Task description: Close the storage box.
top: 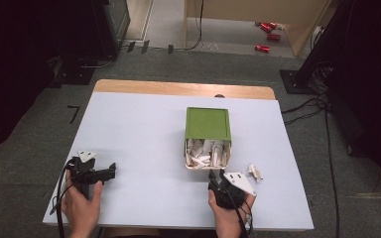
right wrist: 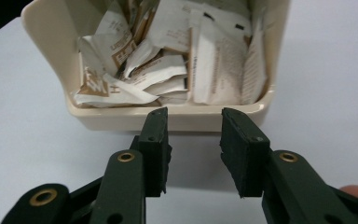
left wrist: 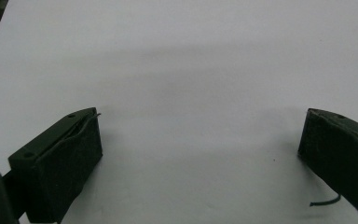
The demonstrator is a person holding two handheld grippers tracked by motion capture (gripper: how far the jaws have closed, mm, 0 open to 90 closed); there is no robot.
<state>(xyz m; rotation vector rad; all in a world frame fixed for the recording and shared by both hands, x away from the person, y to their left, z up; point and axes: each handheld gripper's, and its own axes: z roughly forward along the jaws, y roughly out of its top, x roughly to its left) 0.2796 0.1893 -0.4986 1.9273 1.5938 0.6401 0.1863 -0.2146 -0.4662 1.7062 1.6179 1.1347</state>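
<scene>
A: Start nearest the person. What is the right gripper [right wrist: 193, 135] doing?

B: Its jaws stand partly apart with nothing between them, only bare table [top: 144, 139]. They point at the near wall of the cream box [right wrist: 182, 119], just short of it and not touching.

A: And the left gripper [left wrist: 200, 140]?

B: Jaws spread wide over plain white tabletop, gripping nothing. In the high view it sits at the near left of the table, well apart from the box (a hand wraps its body from below).

A: So where are the packets?

B: The paper packets [right wrist: 177, 60] lie heaped in the open near half of the box, crumpled, white with brown print. One loose packet [top: 254, 171] lies on the table just right of the right gripper, near the box's near right corner.

A: Farther back?

B: A green lid [top: 208, 124] covers the far half of the box. Beyond that the table's wooden edge [top: 183, 88] shows, then grey floor, with red cans [top: 268, 29] lying far off.
</scene>
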